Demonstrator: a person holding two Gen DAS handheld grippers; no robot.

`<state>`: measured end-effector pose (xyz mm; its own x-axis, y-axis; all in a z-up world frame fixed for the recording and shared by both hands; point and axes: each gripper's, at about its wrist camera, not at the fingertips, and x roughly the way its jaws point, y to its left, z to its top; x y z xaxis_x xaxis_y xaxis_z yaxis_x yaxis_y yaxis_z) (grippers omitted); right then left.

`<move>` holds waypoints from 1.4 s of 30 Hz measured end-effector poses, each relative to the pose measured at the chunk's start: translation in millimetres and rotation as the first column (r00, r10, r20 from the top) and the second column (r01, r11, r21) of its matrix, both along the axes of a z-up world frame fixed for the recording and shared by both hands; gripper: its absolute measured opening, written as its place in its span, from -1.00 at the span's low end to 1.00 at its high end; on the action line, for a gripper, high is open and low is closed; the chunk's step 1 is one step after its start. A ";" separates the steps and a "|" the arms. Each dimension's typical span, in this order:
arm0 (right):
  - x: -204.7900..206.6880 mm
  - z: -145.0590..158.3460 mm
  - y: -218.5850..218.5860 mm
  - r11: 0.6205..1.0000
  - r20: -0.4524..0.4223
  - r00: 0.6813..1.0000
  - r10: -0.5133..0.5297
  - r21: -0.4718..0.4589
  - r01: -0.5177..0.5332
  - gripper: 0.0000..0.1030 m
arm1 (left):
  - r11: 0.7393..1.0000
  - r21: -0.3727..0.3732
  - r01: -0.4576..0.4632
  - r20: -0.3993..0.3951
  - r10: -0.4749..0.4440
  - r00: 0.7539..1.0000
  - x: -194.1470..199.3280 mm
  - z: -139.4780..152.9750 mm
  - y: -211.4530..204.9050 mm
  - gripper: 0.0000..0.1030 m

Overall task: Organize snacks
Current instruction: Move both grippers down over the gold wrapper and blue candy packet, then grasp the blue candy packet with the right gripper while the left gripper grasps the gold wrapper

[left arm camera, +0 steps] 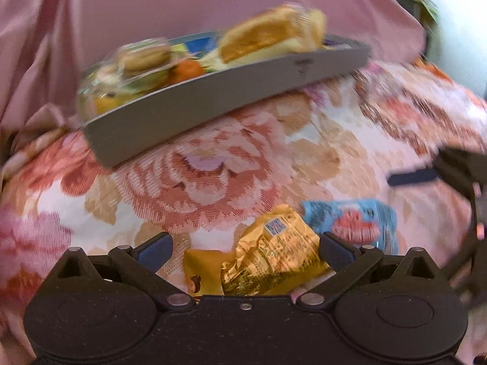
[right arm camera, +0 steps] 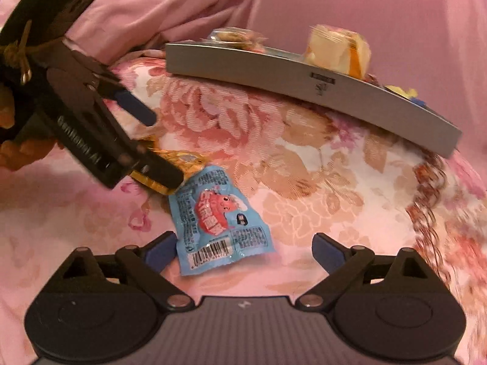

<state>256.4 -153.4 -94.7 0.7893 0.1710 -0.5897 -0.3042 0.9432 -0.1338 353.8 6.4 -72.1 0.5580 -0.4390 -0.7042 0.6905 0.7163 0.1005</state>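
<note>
Floral pink-and-cream cloth (left arm camera: 213, 158) covers the whole work surface in both views, with plain pink fabric (right arm camera: 365, 6) bunched behind it.

Left gripper (left arm camera: 245, 248): fingers spread wide, low centre of the left wrist view. A gold foil snack packet (left arm camera: 274, 255) lies on the cloth between the two fingers; contact with either pad cannot be confirmed. In the right wrist view the same gripper enters from the upper left, angled downward, its lower finger over the gold packet.

Right gripper (right arm camera: 245, 249): fingers spread apart, low centre of its own view. A light blue snack packet (right arm camera: 219, 222) with a red cartoon figure lies flat on the cloth between them, nearer the left finger, its barcode end towards the camera. Nothing is gripped. In the left wrist view the blue packet sits lower right, just beside the gold one.

Grey tray (left arm camera: 213, 103): rests on the cloth in the upper centre of the left wrist view, upper right of the other. It holds wrapped bread or cake pieces (left arm camera: 268, 33), a small orange item (left arm camera: 185, 70) and further wrapped snacks, blurred.
</note>
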 end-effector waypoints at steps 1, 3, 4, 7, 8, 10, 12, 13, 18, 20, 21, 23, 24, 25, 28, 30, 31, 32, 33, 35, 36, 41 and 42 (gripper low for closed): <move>1.9 1.1 -0.7 0.999 0.005 0.999 0.039 -0.013 -0.039 0.88 | 0.999 0.021 0.028 0.003 -0.028 1.000 -0.5 -0.2 -0.9 0.98; 5.0 2.0 -0.4 0.995 0.011 0.995 0.097 -0.034 -0.097 0.88 | 0.994 0.065 0.088 0.000 -0.088 0.996 -1.6 -1.1 -2.2 0.98; 6.9 2.0 0.8 0.992 0.008 0.992 0.125 -0.039 -0.124 0.88 | 0.990 0.086 0.112 0.000 -0.113 0.994 -2.5 -1.5 -2.3 0.98; 9.9 0.9 4.1 0.982 -0.001 0.983 0.182 -0.046 -0.182 0.88 | 0.977 0.141 0.159 -0.002 -0.160 0.987 -4.1 -5.2 -2.4 0.98; 11.1 -0.1 5.5 0.979 -0.003 0.981 0.196 -0.050 -0.196 0.88 | 0.972 0.160 0.172 -0.005 -0.173 0.985 -4.6 -7.5 -2.9 0.98; 14.7 -2.3 7.9 0.974 -0.014 0.976 0.217 -0.055 -0.218 0.88 | 0.961 0.189 0.202 -0.002 -0.206 0.979 -5.1 -11.3 -2.9 0.98; 16.6 -3.5 8.5 0.973 -0.021 0.974 0.226 -0.047 -0.227 0.85 | 0.959 0.186 0.215 -0.009 -0.217 0.976 -3.6 -12.4 -1.9 0.96; 17.4 -3.8 8.3 0.972 -0.026 0.973 0.229 -0.042 -0.230 0.83 | 0.960 0.180 0.213 -0.023 -0.213 0.977 -1.6 -12.3 -1.7 0.92; 15.0 -5.3 7.3 0.976 -0.043 0.975 0.220 0.011 -0.220 0.63 | 0.969 0.164 0.186 -0.048 -0.181 0.982 -0.3 -7.7 -0.6 0.65; 9.9 -6.3 9.4 0.974 -0.033 0.974 0.225 0.003 -0.225 0.49 | 0.971 0.161 0.174 -0.059 -0.166 0.984 -1.7 -7.3 -0.7 0.58; 7.6 -6.6 10.5 0.974 -0.031 0.974 0.226 0.000 -0.226 0.44 | 0.974 0.157 0.163 -0.069 -0.154 0.986 -2.9 -6.6 0.1 0.54; 5.0 -6.3 11.3 0.975 -0.041 0.974 0.224 0.008 -0.224 0.34 | 0.979 0.146 0.140 -0.103 -0.125 0.987 -4.1 -6.1 0.9 0.50; 4.9 -6.4 10.6 0.976 -0.047 0.974 0.220 0.012 -0.219 0.33 | 0.982 0.141 0.125 -0.119 -0.109 0.987 -4.9 -6.1 1.6 0.50; 5.4 -6.4 9.1 0.977 -0.056 0.975 0.214 0.023 -0.213 0.33 | 0.985 0.133 0.106 -0.134 -0.088 0.987 -6.9 -5.6 2.7 0.49; 7.3 -6.7 4.0 0.980 -0.087 0.977 0.196 0.051 -0.192 0.31 | 0.990 0.111 0.088 -0.178 -0.068 0.982 -14.9 -6.8 3.0 0.47; 5.2 -5.4 -0.5 0.981 -0.114 0.975 0.189 0.060 -0.183 0.31 | 0.991 0.101 0.087 -0.200 -0.065 0.978 -23.9 -8.1 1.6 0.48; 3.8 -4.7 -2.8 0.981 -0.129 0.973 0.189 0.061 -0.183 0.31 | 0.990 0.101 0.094 -0.205 -0.072 0.976 -28.9 -8.3 0.6 0.49; 1.3 -4.0 -5.1 0.981 -0.143 0.971 0.193 0.058 -0.186 0.31 | 0.989 0.108 0.103 -0.202 -0.080 0.976 -33.4 -8.5 -0.9 0.49; -1.0 -3.0 -7.2 0.980 -0.152 0.969 0.197 0.049 -0.192 0.32 | 0.987 0.118 0.113 -0.193 -0.089 0.977 -37.3 -8.4 -1.9 0.50; -3.8 -1.8 -8.9 0.981 -0.157 0.968 0.196 0.033 -0.194 0.35 | 0.981 0.140 0.133 -0.167 -0.109 0.980 -41.7 -7.2 -4.5 0.52; -3.9 -1.5 -9.7 0.981 -0.157 0.968 0.196 0.032 -0.193 0.36 | 0.979 0.146 0.142 -0.155 -0.119 0.981 -41.6 -6.2 -5.6 0.55; 3.0 -1.8 -9.9 0.978 -0.143 0.968 0.208 0.043 -0.204 0.53 | 0.957 0.184 0.223 -0.034 -0.221 0.975 -40.6 -0.1 -15.2 0.81; 5.7 -1.8 -9.1 0.975 -0.141 0.964 0.224 0.041 -0.220 0.55 | 0.948 0.197 0.251 -0.020 -0.252 0.968 -38.8 0.7 -18.8 0.84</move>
<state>262.1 -162.5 -96.5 0.6372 0.3486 -0.6873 -0.5208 0.8522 -0.0506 315.0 -12.4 -71.4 0.4512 -0.4185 -0.7882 0.8447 0.4854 0.2258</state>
